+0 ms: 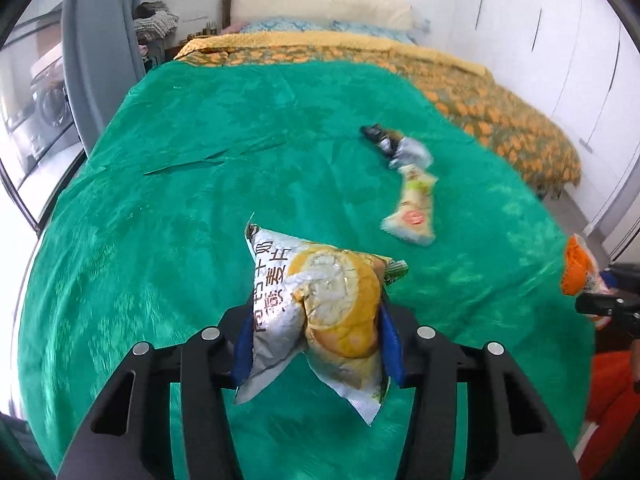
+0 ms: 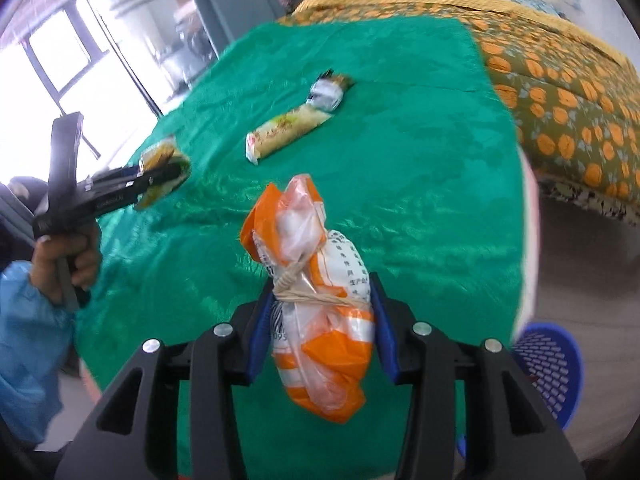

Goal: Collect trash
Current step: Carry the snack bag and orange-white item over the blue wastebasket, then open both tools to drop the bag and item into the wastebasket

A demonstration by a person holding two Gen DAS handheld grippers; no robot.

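My left gripper [image 1: 316, 344] is clamped on a crinkled silver-and-yellow foil snack bag [image 1: 320, 308], lifted above the green plush blanket [image 1: 180, 200]. My right gripper [image 2: 316, 320] is pinched around an orange-and-white plastic packet tied with a rubber band [image 2: 316, 320], also held off the blanket. A blue perforated plastic basket [image 2: 552, 372] sits low at the right, beside the bed. Farther out on the blanket lie a long pale-yellow wrapper [image 1: 412, 212] and, touching its far end, a crumpled silver-and-black wrapper [image 1: 396, 144]. Beyond them spreads an orange-flowered quilt [image 1: 480, 92].
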